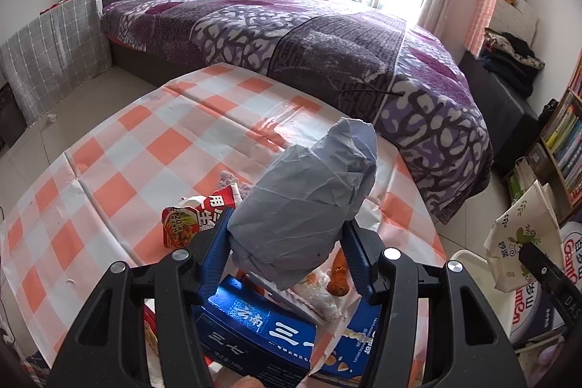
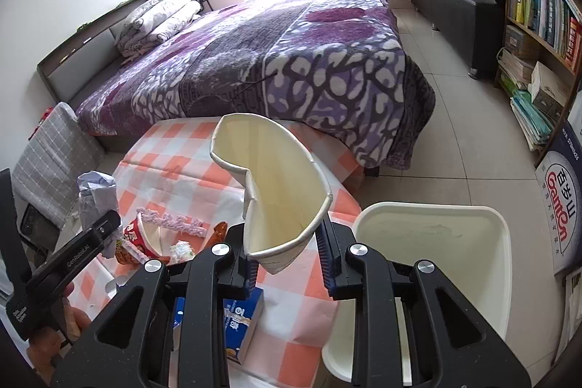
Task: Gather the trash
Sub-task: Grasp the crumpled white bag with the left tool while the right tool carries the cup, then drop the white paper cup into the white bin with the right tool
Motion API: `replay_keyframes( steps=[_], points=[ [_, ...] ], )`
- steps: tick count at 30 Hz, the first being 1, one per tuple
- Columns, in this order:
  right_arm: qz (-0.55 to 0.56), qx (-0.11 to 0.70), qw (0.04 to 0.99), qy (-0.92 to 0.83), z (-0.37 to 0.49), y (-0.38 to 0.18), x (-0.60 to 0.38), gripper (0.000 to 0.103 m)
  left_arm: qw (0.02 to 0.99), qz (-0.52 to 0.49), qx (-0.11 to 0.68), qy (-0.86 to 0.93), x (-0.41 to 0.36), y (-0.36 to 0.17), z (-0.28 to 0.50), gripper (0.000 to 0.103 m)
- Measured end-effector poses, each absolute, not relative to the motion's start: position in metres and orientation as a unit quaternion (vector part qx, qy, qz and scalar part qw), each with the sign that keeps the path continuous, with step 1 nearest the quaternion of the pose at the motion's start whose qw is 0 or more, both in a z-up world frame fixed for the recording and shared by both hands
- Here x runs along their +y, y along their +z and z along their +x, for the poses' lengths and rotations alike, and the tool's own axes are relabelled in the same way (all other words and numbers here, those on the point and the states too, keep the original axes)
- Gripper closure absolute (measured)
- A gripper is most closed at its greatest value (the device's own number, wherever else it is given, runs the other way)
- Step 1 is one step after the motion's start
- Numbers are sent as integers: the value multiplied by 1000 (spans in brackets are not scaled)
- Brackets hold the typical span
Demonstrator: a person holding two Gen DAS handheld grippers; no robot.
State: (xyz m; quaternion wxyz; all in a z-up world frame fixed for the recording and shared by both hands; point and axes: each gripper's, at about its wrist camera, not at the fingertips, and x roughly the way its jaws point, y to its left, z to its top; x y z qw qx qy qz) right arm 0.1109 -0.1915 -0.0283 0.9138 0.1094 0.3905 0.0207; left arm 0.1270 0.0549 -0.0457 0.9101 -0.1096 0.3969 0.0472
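Checked orange-and-white cloth covers the desk (image 1: pixel 109 148), and a white bin (image 2: pixel 436 235) stands just beside it, under the right gripper (image 2: pixel 287 242), which pinches a crushed paper cup (image 2: pixel 276 177) by its flattened wall; the left gripper (image 1: pixel 287 242) clamps a crumpled grey paper wad (image 1: pixel 305 199) above the desk. Both pieces look light and soft, so a mid-body hold should do; noodle cup (image 1: pixel 185 220) and blue carton (image 1: pixel 269 333) remain on the desk.

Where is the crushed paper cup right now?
The paper cup is clamped in the right gripper, held above the checked table's right edge, just left of the white bin in the right wrist view.
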Motion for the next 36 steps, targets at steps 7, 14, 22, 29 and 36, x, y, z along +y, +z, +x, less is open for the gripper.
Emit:
replay_keyframes(
  steps=[7, 14, 22, 29, 36],
  points=[
    [122, 402, 907, -9, 102, -33, -229, 77, 912, -91, 400, 21, 25, -44, 120, 47],
    [136, 424, 895, -42, 91, -43, -266, 77, 911, -52, 409, -20, -17, -51, 110, 47],
    [146, 442, 881, -86, 79, -52, -304, 53, 899, -10, 431, -82, -74, -68, 98, 47],
    [200, 420, 875, -138, 66, -45, -352, 33, 875, -11, 464, -135, -134, -90, 90, 46],
    [245, 382, 877, -159, 54, -26, -389, 21, 851, 0, 494, -179, -189, -101, 86, 46]
  ],
)
